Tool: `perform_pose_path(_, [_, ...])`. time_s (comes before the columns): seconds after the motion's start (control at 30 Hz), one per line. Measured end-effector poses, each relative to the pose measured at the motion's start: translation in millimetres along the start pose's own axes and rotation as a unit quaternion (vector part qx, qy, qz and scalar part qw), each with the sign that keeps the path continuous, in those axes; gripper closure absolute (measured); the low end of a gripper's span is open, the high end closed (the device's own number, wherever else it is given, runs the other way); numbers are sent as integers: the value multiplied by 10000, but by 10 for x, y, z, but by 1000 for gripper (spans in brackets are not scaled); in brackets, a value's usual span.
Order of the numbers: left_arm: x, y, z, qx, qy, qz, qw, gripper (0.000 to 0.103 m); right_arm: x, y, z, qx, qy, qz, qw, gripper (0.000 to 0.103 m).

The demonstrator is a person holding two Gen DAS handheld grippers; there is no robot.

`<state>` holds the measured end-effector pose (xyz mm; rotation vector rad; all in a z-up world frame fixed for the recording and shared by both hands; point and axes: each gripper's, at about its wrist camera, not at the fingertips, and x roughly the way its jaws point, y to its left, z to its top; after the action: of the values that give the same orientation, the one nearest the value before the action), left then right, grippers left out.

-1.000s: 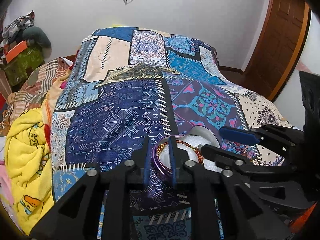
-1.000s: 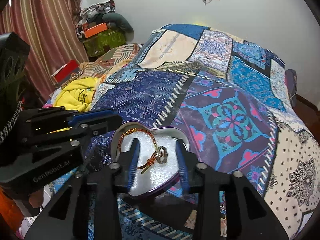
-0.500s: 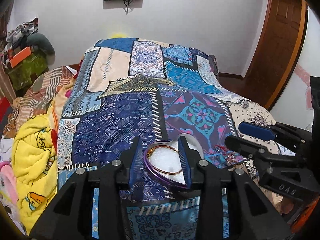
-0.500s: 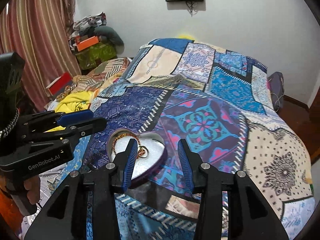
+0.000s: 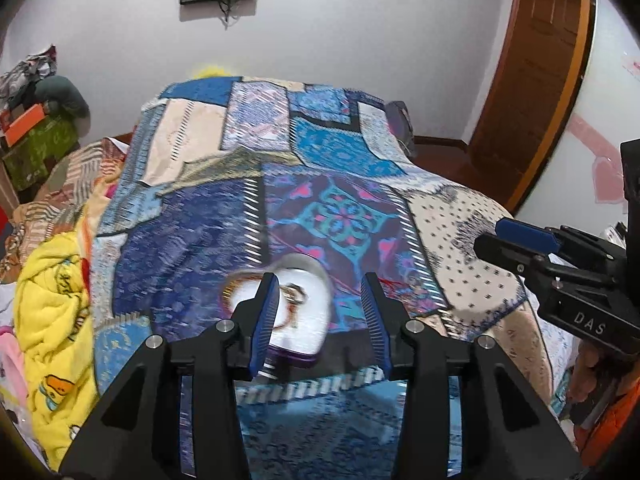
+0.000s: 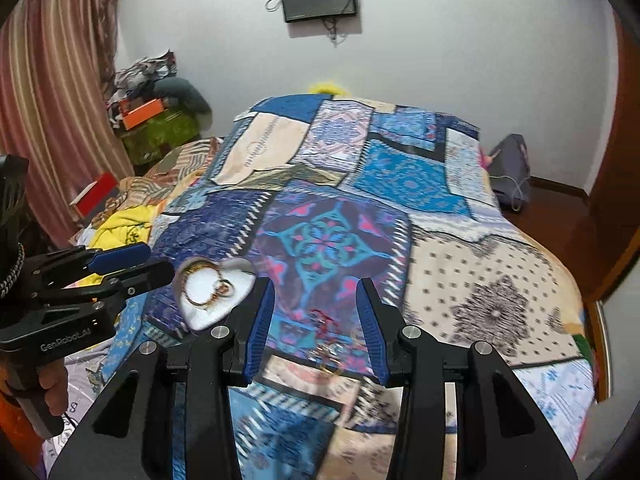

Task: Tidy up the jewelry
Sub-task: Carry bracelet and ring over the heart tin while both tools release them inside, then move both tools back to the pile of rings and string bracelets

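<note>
With jaws of left gripper (image 5: 320, 312) and right gripper (image 6: 316, 320) spread, empty: heart-shaped purple-rimmed white jewelry tray (image 6: 216, 294) on patchwork bed quilt (image 6: 400, 184), holding beaded bracelet (image 6: 200, 284). Step: fetching loose jewelry pieces (image 6: 326, 344) under right jaws; next, lower and pinch.

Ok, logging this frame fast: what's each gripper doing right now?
Left gripper: open, holding nothing.
Right gripper: open, holding nothing.

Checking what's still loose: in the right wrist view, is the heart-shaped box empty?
No, the heart-shaped box on the bedspread already holds a beaded bracelet and a ring on its white lining.
</note>
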<state>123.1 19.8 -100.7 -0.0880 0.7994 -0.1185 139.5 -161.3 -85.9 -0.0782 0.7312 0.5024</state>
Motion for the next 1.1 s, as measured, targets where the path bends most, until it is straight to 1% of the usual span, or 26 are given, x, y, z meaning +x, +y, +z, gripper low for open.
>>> perform_pose_path(0.17, [185, -237, -56, 120, 263, -185, 9994, 61, -55, -207, -103, 103, 97, -194, 9997, 64])
perform_pose_path(0.3, [368, -393, -100, 202, 468, -309, 9982, 61, -27, -358, -219, 149, 285, -302, 9990, 62])
perform_pose_path(0.6, [807, -609, -246, 315, 971, -546, 9933, 62, 127, -554, -419, 179, 665, -253, 9973, 60])
perform_pose_path(0.63, [852, -629, -264, 340, 1002, -538, 9929, 64, 146, -568, -435, 179, 697, -242, 9971, 60])
perform_pose_path(0.67, [891, -648, -279, 366, 1035, -544, 9925, 70, 164, -582, -443, 182, 719, -223, 9970, 60])
perform_pose_path(0.77, [1000, -667, -312, 394, 1165, -585, 9907, 82, 221, -599, -480, 169, 805, -120, 9965, 60])
perform_pose_path(0.93, [1154, -619, -367, 354, 1330, -506, 9892, 87, 352, -555, -549, 159, 956, 225, 9950, 60])
perform_pose_path(1.1, [1195, -595, -363, 403, 1277, -487, 9898, 87, 477, -423, -612, -17, 1086, 408, 9932, 60])
